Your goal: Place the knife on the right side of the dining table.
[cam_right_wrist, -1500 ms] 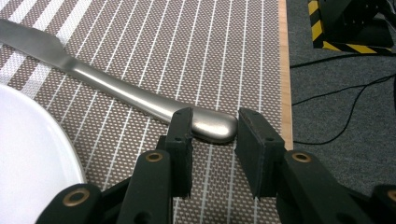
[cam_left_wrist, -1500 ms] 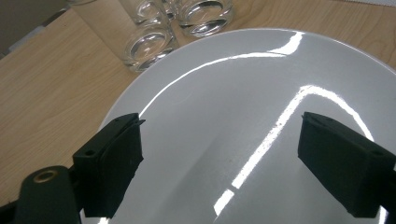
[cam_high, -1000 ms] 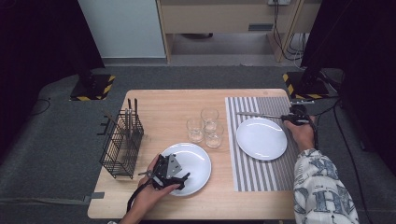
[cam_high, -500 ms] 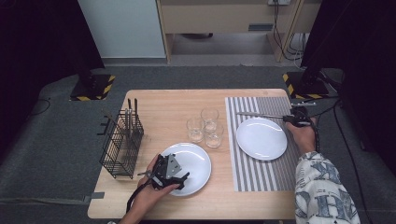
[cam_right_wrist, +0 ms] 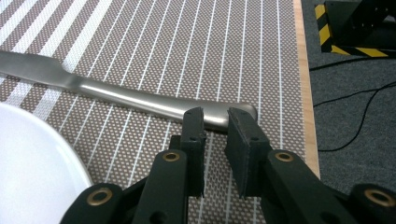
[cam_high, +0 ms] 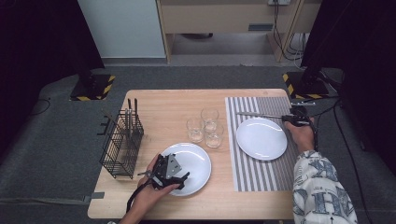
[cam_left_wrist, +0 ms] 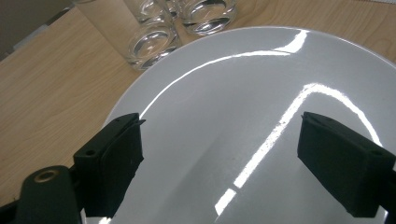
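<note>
1. A wooden table (cam_high: 168, 100) is seen from above, with a person's two hands entering from the bottom edge.
2. The right gripper (cam_high: 290, 119) is held at the far right of a striped mat (cam_high: 261, 172), at the handle end of a knife (cam_high: 256, 115).
3. In the right gripper view, the knife (cam_right_wrist: 126, 95) lies flat on the mat (cam_right_wrist: 187, 46), and its handle tip sits between the narrow jaws, which have just been closing; a grip cannot be confirmed.
4. A white plate (cam_high: 261, 138) rests on the mat just beside the knife.
5. The left gripper (cam_high: 180, 179) is held over a second plate (cam_high: 198, 161) on bare wood; its jaws are spread wide with nothing between them.
6. Three glasses (cam_high: 205, 128) are clustered between the plates.
7. A black wire rack (cam_high: 121, 144) stands at the left.
</note>
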Tool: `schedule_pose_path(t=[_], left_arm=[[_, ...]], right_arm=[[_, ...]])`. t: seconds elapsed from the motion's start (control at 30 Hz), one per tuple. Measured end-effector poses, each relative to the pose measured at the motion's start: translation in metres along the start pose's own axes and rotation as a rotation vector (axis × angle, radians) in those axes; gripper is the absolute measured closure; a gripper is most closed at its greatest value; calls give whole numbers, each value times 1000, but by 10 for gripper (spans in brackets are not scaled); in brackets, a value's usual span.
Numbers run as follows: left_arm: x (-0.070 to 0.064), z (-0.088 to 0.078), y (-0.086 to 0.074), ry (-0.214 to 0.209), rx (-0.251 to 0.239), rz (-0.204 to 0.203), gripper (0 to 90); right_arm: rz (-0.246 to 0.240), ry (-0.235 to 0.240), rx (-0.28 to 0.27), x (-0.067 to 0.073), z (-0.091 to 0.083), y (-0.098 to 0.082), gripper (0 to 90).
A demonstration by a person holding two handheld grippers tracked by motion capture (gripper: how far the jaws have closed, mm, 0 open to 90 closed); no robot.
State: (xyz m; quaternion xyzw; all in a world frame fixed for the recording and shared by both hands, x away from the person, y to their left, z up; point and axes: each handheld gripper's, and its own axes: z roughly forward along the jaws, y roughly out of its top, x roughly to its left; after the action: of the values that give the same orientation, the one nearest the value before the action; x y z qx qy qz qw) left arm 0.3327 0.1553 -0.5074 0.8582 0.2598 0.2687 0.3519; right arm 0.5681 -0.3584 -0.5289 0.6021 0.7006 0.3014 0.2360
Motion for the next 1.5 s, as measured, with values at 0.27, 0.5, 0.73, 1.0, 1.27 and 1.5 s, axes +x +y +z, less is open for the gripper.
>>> schedule_pose_path(t=[0.27, 0.5, 0.73, 1.0, 1.27, 1.5], left_arm=[[0, 0, 0, -3, 2, -1, 134], [0, 0, 0, -3, 2, -1, 133], [0, 0, -1, -3, 2, -1, 133], [2, -1, 0, 1, -4, -6, 134], [1, -3, 1, -9, -9, -14, 134], [6, -4, -2, -6, -10, -21, 133]], right_arm=[[7, -1, -34, 1, 5, 0, 754], [7, -5, -43, 2, 6, 0, 730], [9, -5, -58, 3, 8, 0, 693], [18, 19, -99, 7, -1, -1, 703], [45, 43, -121, 16, -22, -5, 596], [68, 53, -131, 25, -39, -7, 466]])
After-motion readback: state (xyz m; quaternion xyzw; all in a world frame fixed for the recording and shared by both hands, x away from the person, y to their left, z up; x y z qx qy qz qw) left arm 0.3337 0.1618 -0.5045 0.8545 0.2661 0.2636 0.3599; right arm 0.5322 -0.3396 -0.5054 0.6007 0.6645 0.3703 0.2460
